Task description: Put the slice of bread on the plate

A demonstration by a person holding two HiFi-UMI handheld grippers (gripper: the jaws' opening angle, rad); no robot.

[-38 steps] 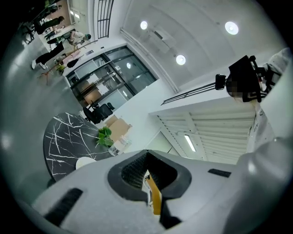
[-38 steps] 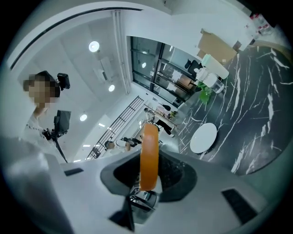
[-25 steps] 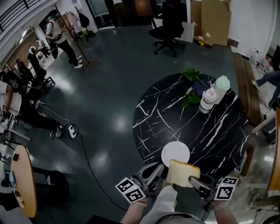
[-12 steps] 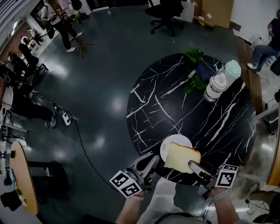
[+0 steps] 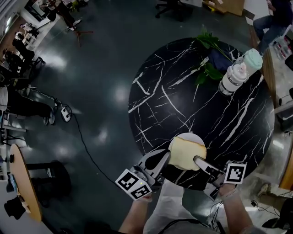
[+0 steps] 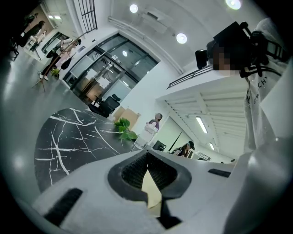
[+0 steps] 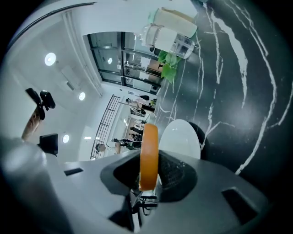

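The slice of bread (image 5: 187,153), pale with a tan crust, lies flat over the white plate (image 5: 188,135) near the round black marble table's (image 5: 183,91) front edge and hides most of it. My right gripper (image 5: 198,161) is shut on the slice's near right edge. In the right gripper view the bread (image 7: 149,146) shows edge-on between the pads of the right gripper (image 7: 149,160), with the plate (image 7: 181,139) just beyond. My left gripper (image 5: 166,156) sits at the slice's left edge. In its own view the left gripper (image 6: 147,155) has its tips together, with a pale sliver behind them.
A white bottle (image 5: 233,75) and a mint-lidded cup (image 5: 253,58) stand at the table's far right beside a leafy plant (image 5: 208,55). People and office chairs (image 5: 171,7) are across the dark floor. A cable and power strip (image 5: 66,114) lie to the left.
Both grippers moved forward and down together. The bread went from just off the table's front edge to over the plate, covering most of it.
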